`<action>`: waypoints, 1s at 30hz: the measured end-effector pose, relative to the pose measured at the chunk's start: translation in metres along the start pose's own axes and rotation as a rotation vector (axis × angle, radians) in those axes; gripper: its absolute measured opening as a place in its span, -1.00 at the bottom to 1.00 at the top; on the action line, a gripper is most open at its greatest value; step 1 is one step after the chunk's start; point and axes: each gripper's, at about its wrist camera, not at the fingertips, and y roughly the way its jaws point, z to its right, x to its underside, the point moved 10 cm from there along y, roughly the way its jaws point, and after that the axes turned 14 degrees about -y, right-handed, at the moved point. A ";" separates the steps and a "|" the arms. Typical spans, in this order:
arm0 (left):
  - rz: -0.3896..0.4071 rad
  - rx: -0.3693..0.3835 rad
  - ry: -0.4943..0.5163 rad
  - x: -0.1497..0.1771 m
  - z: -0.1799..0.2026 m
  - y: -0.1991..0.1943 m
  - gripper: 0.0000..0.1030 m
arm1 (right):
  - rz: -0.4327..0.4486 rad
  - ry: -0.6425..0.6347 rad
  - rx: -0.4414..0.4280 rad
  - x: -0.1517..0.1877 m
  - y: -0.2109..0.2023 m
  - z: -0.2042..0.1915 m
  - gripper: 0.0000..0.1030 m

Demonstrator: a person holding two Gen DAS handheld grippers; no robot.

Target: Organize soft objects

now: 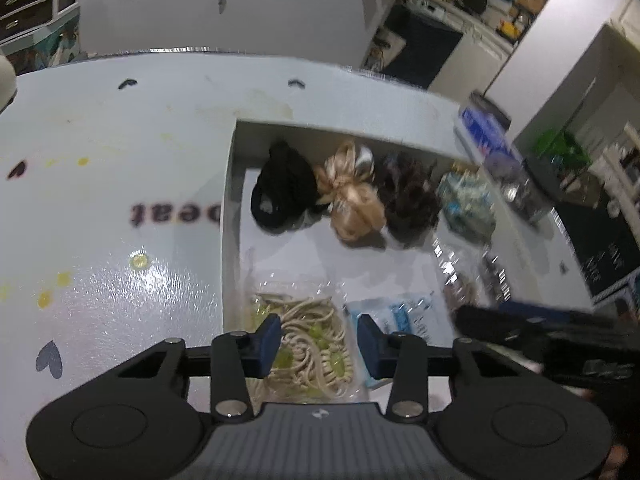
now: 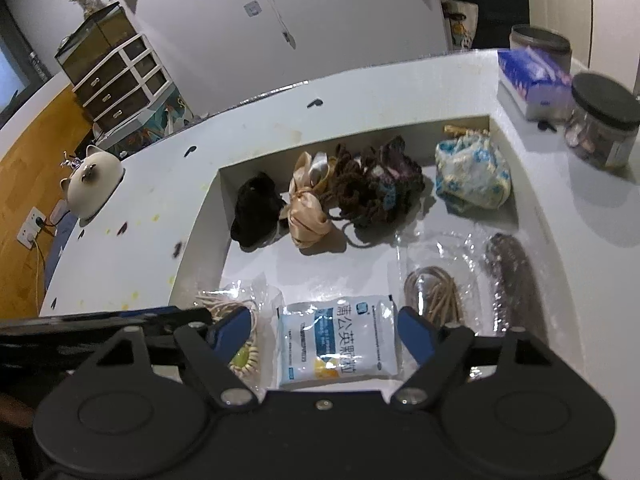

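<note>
A white recessed tray (image 2: 222, 196) holds the soft items. Along its far wall lie a black scrunchie (image 2: 256, 210), a champagne satin scrunchie (image 2: 306, 208), a brown knitted scrunchie (image 2: 372, 188) and a blue-and-white floral fabric piece (image 2: 472, 178). In the near row, my left gripper (image 1: 319, 342) hovers open over a clear bag of beige hair ties with green beads (image 1: 312, 344); its pads do not press the bag. My right gripper (image 2: 324, 334) stands open above a white sachet (image 2: 338, 340). Right of it lie a bag of brown hair ties (image 2: 434, 294) and a dark glittery piece (image 2: 510, 276).
The tray is sunk into a white tabletop (image 1: 120, 160) with small heart marks and yellow stains. A blue tissue box (image 2: 532, 80), a black-lidded jar (image 2: 604, 124) and a grey tin (image 2: 540, 42) stand at the right. A white cat figure (image 2: 94, 184) sits at the left.
</note>
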 end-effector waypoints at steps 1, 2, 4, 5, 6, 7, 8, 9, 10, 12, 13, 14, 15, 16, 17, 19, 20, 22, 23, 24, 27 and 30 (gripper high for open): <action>-0.010 -0.013 0.003 0.002 -0.003 0.005 -0.23 | 0.005 -0.009 0.003 0.000 -0.002 -0.001 0.58; -0.017 -0.027 0.009 0.004 -0.005 0.011 -0.26 | 0.009 -0.020 0.008 -0.001 -0.005 -0.001 0.58; -0.021 -0.037 0.021 0.006 -0.007 0.016 -0.26 | 0.015 -0.040 0.018 0.000 -0.009 -0.002 0.58; -0.020 -0.042 0.034 0.007 -0.006 0.017 -0.26 | 0.016 -0.045 0.022 0.000 -0.010 -0.002 0.57; -0.019 -0.048 0.048 0.007 -0.005 0.018 -0.26 | 0.019 -0.049 0.024 0.000 -0.012 -0.001 0.57; -0.017 -0.055 0.062 0.008 -0.004 0.019 -0.25 | 0.020 -0.053 0.025 0.001 -0.013 0.000 0.57; -0.014 -0.061 0.073 0.009 -0.003 0.020 -0.25 | 0.019 -0.055 0.026 0.002 -0.014 0.000 0.57; -0.011 -0.066 0.080 0.010 -0.002 0.021 -0.25 | 0.017 -0.056 0.027 0.003 -0.015 0.000 0.57; -0.010 -0.069 0.080 0.010 -0.002 0.020 -0.25 | 0.016 -0.057 0.028 0.004 -0.015 0.001 0.57; -0.010 -0.060 0.060 0.008 -0.001 0.016 -0.22 | 0.018 -0.064 0.030 0.005 -0.017 0.002 0.57; -0.003 -0.051 0.048 0.007 0.000 0.012 -0.20 | 0.021 -0.070 0.031 0.005 -0.019 0.002 0.57; 0.008 -0.050 0.042 0.005 0.002 0.008 -0.12 | 0.025 -0.076 0.032 0.004 -0.020 0.002 0.57; 0.023 -0.050 0.037 0.003 0.003 0.002 -0.04 | 0.030 -0.083 0.031 0.003 -0.022 0.002 0.57; 0.040 -0.045 0.033 0.001 0.005 -0.003 0.11 | 0.035 -0.089 0.031 0.002 -0.023 0.002 0.57; 0.056 -0.039 0.027 -0.001 0.007 -0.009 0.22 | 0.042 -0.098 0.033 0.001 -0.025 0.002 0.57; 0.087 -0.028 0.023 -0.005 0.013 -0.021 0.32 | 0.055 -0.110 0.037 -0.001 -0.030 0.002 0.57; 0.102 -0.026 0.024 -0.007 0.015 -0.027 0.41 | 0.060 -0.115 0.038 -0.003 -0.032 0.002 0.57; 0.130 -0.021 0.025 -0.009 0.021 -0.039 0.57 | 0.074 -0.130 0.046 -0.006 -0.037 0.003 0.57; 0.144 -0.017 0.024 -0.010 0.024 -0.044 0.63 | 0.082 -0.136 0.050 -0.007 -0.040 0.003 0.58; 0.159 -0.013 0.024 -0.011 0.026 -0.051 0.65 | 0.091 -0.142 0.053 -0.010 -0.044 0.004 0.58; 0.192 -0.005 0.028 -0.012 0.032 -0.067 0.80 | 0.116 -0.155 0.070 -0.017 -0.056 0.005 0.62; 0.226 -0.001 0.039 -0.013 0.034 -0.084 0.96 | 0.155 -0.165 0.083 -0.026 -0.072 0.003 0.70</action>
